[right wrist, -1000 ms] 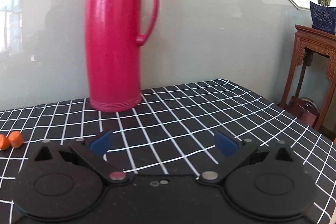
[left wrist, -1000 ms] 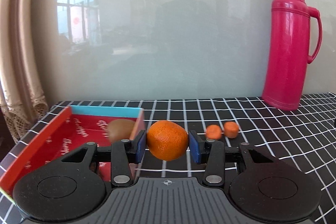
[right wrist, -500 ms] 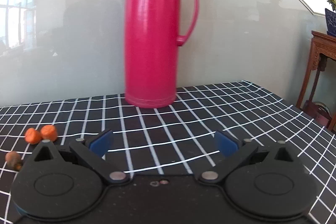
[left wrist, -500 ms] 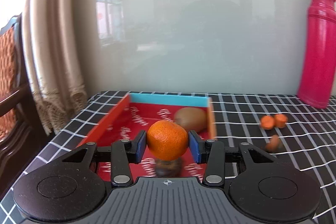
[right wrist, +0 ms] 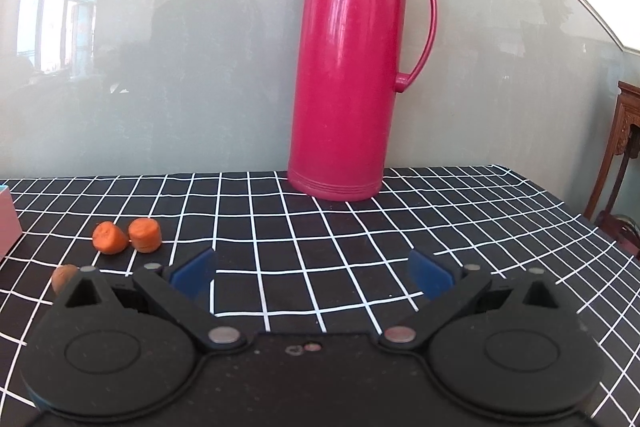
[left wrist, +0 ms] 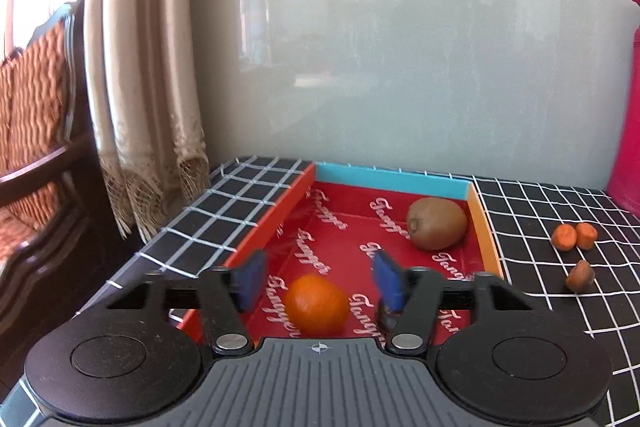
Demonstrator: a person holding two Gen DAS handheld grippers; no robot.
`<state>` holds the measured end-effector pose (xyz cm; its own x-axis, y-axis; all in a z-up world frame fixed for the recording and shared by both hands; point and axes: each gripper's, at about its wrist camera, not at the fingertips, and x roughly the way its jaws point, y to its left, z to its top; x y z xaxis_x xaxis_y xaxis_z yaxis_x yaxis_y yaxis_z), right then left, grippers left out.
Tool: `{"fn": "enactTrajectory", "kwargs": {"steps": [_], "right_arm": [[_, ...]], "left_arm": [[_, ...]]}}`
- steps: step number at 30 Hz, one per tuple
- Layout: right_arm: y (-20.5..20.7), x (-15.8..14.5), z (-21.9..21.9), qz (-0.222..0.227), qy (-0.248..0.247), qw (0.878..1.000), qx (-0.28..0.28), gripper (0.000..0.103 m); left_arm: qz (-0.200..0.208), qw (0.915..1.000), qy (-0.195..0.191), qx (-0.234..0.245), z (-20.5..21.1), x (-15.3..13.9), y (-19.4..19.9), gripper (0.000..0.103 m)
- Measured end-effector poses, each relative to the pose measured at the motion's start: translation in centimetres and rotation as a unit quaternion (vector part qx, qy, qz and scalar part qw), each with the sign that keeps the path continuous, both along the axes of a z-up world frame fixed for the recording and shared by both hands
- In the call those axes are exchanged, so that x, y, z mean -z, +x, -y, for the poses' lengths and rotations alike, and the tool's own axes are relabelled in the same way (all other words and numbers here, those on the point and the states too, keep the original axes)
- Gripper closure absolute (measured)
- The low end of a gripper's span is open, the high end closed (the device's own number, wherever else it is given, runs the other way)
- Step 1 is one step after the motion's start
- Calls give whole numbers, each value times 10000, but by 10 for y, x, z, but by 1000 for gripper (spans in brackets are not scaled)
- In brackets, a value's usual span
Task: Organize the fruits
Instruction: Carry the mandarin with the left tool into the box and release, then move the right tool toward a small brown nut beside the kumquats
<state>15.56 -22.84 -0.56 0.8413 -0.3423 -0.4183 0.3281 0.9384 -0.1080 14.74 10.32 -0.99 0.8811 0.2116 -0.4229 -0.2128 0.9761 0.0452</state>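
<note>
On my left wrist view, the left gripper has just opened its fingers; the orange lies free in the red tray near a kiwi. On my right wrist view, the right gripper hovers wide and empty over the checkered surface.

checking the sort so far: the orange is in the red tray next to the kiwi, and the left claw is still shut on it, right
Not quite. The left claw is open: its jaws have just been opening, and its blue pads stand clear of the orange. The orange does lie in the red tray with the kiwi, as the left wrist view shows.
</note>
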Motion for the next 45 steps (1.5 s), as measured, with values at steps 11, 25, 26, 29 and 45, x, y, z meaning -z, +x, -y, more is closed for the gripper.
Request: {"fn": "enactTrajectory", "kwargs": {"steps": [11,25,26,29,45], "right_arm": [[-14,-9,-1,109,-160,9990,-399,0],[-19,-13,29,343,822,9952,-406,0],[-20,-12,30,405,934,9940,-411,0],[-20,-8,34,444,1141,9919,-339,0],[-6,-3,4,268,1036,9903,-888,1]], "left_arm": [[249,9996,148,54,17,-10,-7,14],[422,9979,488,58,37,-3,-37,5],[441,9977,509,63,37,-4,-36,5],[435,9981,427,34,32,-3,-33,5],[372,9985,373,-160,17,-1,-21,0]]}}
